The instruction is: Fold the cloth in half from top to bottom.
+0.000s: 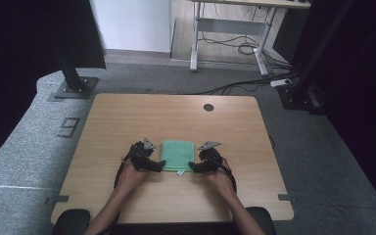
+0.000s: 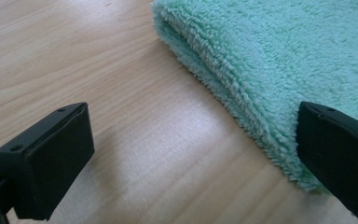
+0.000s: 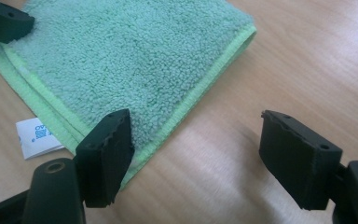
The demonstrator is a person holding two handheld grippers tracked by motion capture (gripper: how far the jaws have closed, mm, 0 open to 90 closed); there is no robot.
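Wooden table (image 1: 127, 117) bears a folded green towel (image 1: 177, 155) near its front middle, lying flat between the person's two hands. At the towel's left edge the left gripper (image 1: 157, 166) has its jaws wide apart, gripping nothing. Opposite, the right gripper (image 1: 194, 167) stands equally open and empty at the right-hand corner. A small white tag (image 3: 35, 136) sticks out from the hem.

The folded fluffy terry towel (image 3: 135, 56) is mint green, its stitched hem a paler lime green. A small white paper label (image 3: 33, 136) with blue print sticks out from the towel's edge. Under the towel, the rectangular wooden table (image 1: 127, 117) shows a light tan grain. Both grippers' jaws are matte black.
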